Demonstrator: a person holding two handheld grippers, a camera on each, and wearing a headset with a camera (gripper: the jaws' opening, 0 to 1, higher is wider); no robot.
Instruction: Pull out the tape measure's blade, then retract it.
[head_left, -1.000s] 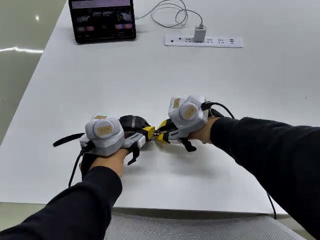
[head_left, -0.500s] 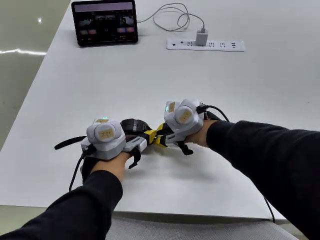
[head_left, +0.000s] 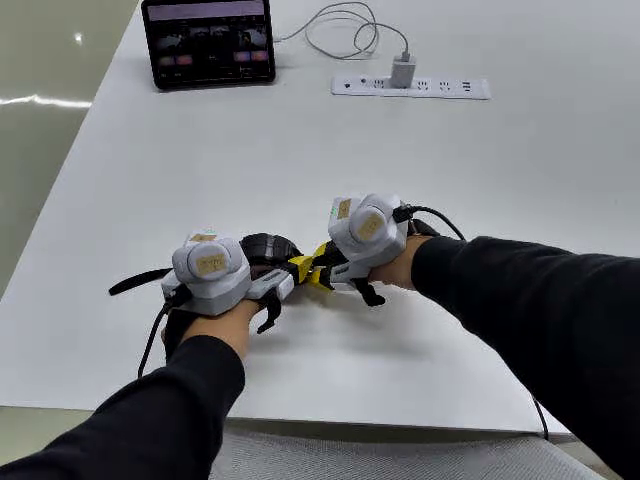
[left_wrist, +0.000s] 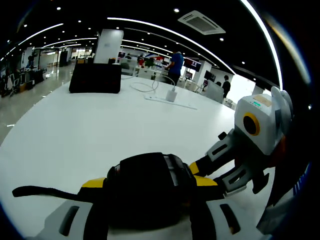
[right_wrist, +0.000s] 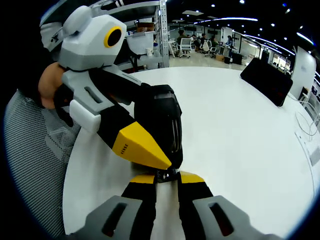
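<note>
A black tape measure (head_left: 266, 247) lies on the white table (head_left: 300, 160), and my left gripper (head_left: 287, 268) is shut on its body. In the left gripper view the case (left_wrist: 150, 187) sits between my yellow-tipped jaws, with the left gripper (left_wrist: 146, 181) closed around it. My right gripper (head_left: 321, 275) comes in from the right, its tips right up against the case. In the right gripper view the right gripper (right_wrist: 167, 178) is shut on the small blade hook (right_wrist: 167, 173) at the mouth of the tape measure (right_wrist: 160, 120). Almost no blade shows between hook and case.
A black wrist strap (head_left: 135, 282) trails left from the tape measure. At the far side stand a dark tablet (head_left: 208, 42) and a white power strip (head_left: 410, 86) with a charger and looped cable (head_left: 345, 25). The table's near edge runs just behind my hands.
My right gripper has moved left toward the tape measure, closing the short gap between its tips and the case. The left gripper has held still on the case.
</note>
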